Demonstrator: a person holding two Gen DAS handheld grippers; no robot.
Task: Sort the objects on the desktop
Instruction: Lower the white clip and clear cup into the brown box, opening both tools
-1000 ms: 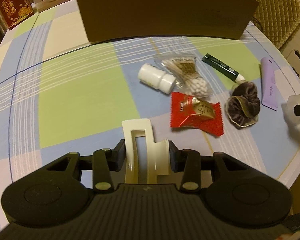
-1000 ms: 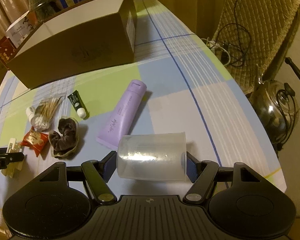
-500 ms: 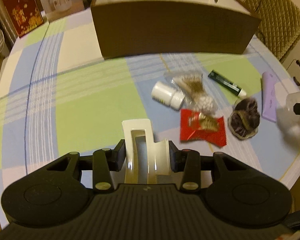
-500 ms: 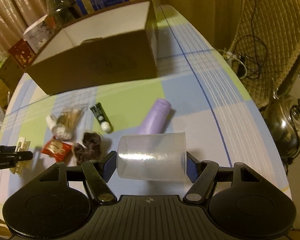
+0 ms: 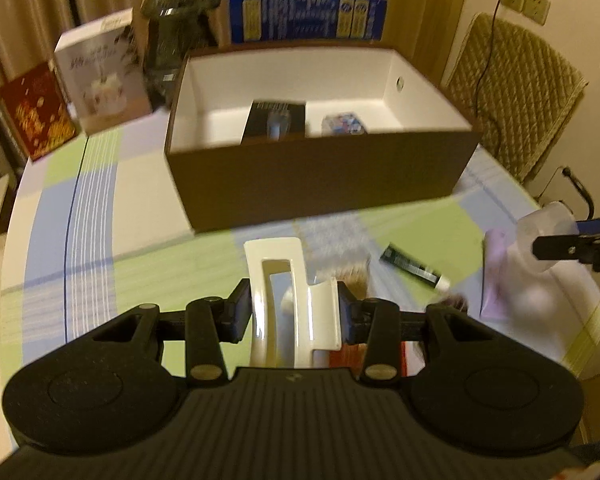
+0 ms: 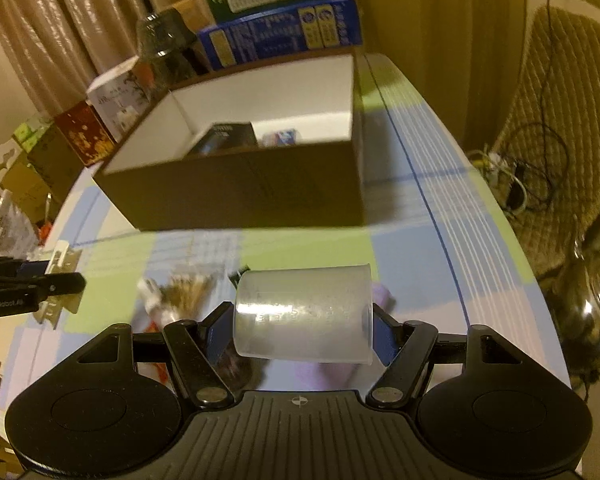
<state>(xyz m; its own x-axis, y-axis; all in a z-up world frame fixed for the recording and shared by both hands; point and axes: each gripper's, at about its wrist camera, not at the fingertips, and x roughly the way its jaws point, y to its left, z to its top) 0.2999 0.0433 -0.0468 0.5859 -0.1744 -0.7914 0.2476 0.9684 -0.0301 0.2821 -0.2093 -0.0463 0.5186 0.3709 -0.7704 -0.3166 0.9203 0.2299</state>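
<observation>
Inside brown box [image 5: 320,176] black item [image 5: 274,122], left claw [image 5: 292,312] clamping clip [image 5: 288,300], right claw [image 6: 302,332] clamping cup [image 6: 304,314]

Your right gripper [image 6: 303,330] clamps a clear plastic cup [image 6: 304,314] lying sideways at frame centre; the open brown box [image 6: 240,188] sits above, your left gripper [image 6: 32,286] at left edge.
</observation>
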